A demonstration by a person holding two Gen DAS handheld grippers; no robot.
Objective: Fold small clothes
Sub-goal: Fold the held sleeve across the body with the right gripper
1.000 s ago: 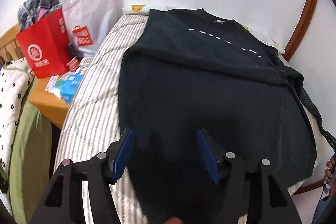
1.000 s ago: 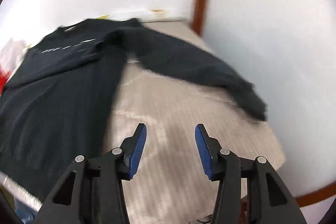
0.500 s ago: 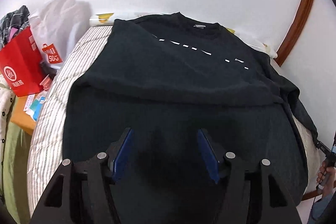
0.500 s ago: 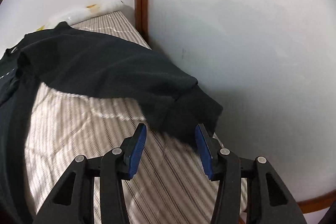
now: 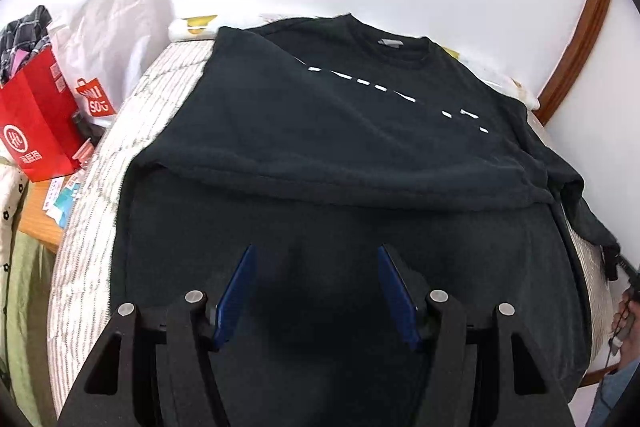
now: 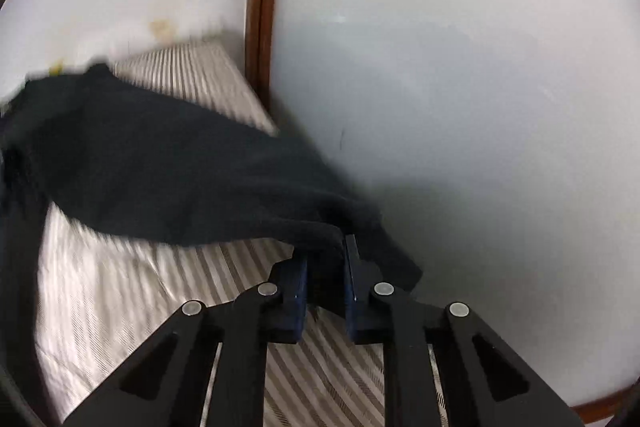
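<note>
Pinching black sweatshirt's sleeve cuff (image 6: 320,247) in my clenched right hand-held gripper (image 6: 325,267); left hand-held gripper (image 5: 314,291) released; next, I'd fold sleeve inward.

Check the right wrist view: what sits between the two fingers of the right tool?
In the right wrist view, the cuff end of the black sweatshirt's sleeve sits between them; the right tool is closed on it, above the striped bedsheet.

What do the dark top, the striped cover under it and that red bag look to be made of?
Dark sweatshirt: soft matte knit, probably cotton fleece; it drapes limply where the right claw pinches the sleeve. Striped bed cover: woven cloth, slightly shiny, creased. Red shopping bag: stiff, sharp-edged, likely coated paper.
</note>
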